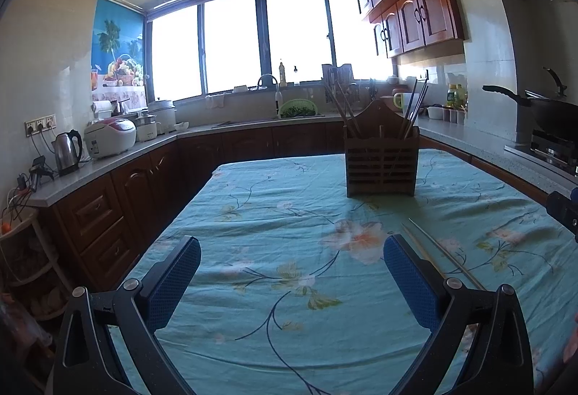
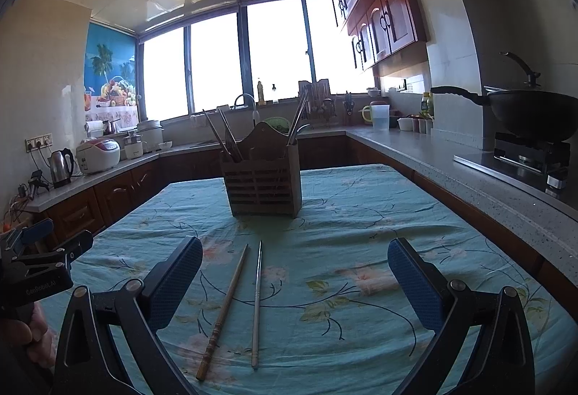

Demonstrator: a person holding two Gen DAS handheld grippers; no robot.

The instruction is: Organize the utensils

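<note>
A wooden utensil holder [image 2: 262, 178] stands on the table's far middle with several chopsticks and utensils upright in it; it also shows in the left wrist view [image 1: 381, 160]. A wooden chopstick [image 2: 224, 312] and a metal chopstick [image 2: 257, 304] lie side by side on the floral cloth, between my right gripper's [image 2: 294, 283] open blue fingers. In the left wrist view the same pair of chopsticks [image 1: 444, 256] lies just right of my open, empty left gripper [image 1: 292, 283]. The left gripper also shows at the right wrist view's left edge [image 2: 39, 250].
The table wears a teal floral tablecloth [image 2: 361, 232]. Counters wrap around it: kettle [image 1: 68, 151] and rice cooker [image 1: 110, 137] on the left, sink [image 1: 269, 95] under the window, wok [image 2: 531, 113] on the stove at right.
</note>
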